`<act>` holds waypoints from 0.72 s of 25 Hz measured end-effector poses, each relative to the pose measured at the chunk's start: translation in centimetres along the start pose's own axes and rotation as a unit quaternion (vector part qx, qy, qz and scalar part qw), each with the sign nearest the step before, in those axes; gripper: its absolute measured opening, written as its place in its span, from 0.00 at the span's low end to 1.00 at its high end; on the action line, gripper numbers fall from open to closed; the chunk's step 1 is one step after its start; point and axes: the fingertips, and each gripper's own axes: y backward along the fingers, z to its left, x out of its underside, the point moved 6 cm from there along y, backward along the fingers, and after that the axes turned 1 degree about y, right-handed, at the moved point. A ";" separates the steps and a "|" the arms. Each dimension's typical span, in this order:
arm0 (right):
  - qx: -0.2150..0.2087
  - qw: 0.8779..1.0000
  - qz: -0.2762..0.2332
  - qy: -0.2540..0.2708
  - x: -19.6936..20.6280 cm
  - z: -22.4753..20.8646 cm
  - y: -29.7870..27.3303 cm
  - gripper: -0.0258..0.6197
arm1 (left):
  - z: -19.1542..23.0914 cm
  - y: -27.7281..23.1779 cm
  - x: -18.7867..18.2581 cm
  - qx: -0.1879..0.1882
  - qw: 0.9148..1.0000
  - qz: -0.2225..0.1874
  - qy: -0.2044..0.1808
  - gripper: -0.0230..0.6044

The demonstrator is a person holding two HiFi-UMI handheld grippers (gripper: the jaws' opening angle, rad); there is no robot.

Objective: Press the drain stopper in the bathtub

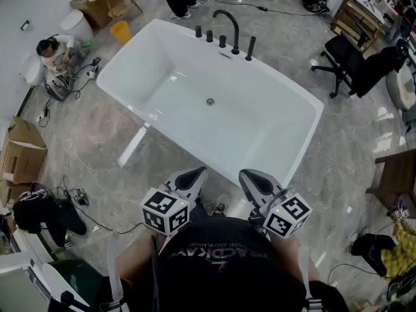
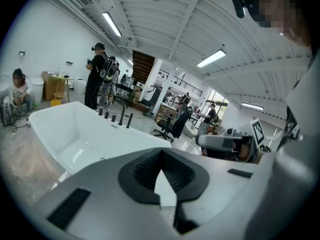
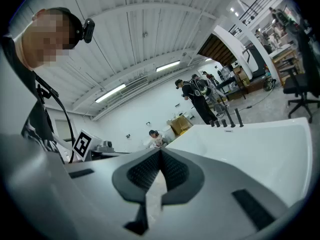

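Held close against the person's chest, the left gripper [image 1: 192, 177] and the right gripper [image 1: 252, 178] each have their jaws closed tip to tip on nothing as they point toward the white bathtub [image 1: 286, 77] just ahead. The drain stopper [image 1: 210, 101] sits in the middle of the tub floor, below the black faucet [image 1: 227, 25] and well apart from both tools. It has not yet been pressed. The reach over the near rim looks long. A closed tip coming down off-centre could skid off the small round stopper onto the glossy floor, or a forearm could knock the rim.
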 end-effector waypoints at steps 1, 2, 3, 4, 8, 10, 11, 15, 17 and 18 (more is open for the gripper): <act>0.000 1.000 0.000 0.000 -0.1 0.1 -0.1 0.06 | 0.0 0.1 -0.1 0.000 1.000 -0.001 0.000 0.04; 0.000 1.000 0.000 0.000 -0.1 0.2 -0.1 0.06 | 0.1 0.2 -0.1 -0.001 1.000 -0.001 0.000 0.04; 0.000 1.000 0.000 0.000 -0.1 0.2 -0.1 0.06 | 0.1 0.3 -0.2 -0.001 1.000 -0.002 0.000 0.04; 0.001 1.000 0.001 0.000 -0.1 0.3 -0.1 0.06 | 0.1 0.3 -0.2 -0.001 1.000 -0.002 0.000 0.04; 0.000 1.000 0.001 0.001 0.1 0.3 -0.2 0.06 | 0.1 0.3 0.0 0.000 1.000 -0.002 0.000 0.04; 0.002 1.000 0.002 -0.001 0.2 0.2 -0.2 0.06 | 0.1 0.3 0.0 0.000 1.000 -0.001 0.000 0.04; 0.002 1.000 0.002 -0.002 0.2 0.2 -0.2 0.06 | 0.1 0.3 0.0 0.000 1.000 -0.001 0.000 0.04; -0.006 1.000 -0.003 -0.005 -0.1 0.3 -0.2 0.06 | 0.2 0.3 -0.1 -0.001 1.000 -0.001 0.000 0.04; -0.013 1.000 -0.007 -0.009 -0.2 0.4 -0.2 0.06 | 0.1 0.3 0.0 0.000 1.000 -0.001 0.000 0.04; -0.015 1.000 -0.006 -0.009 -0.2 0.4 -0.2 0.06 | 0.0 0.3 0.0 0.000 1.000 -0.001 -0.001 0.04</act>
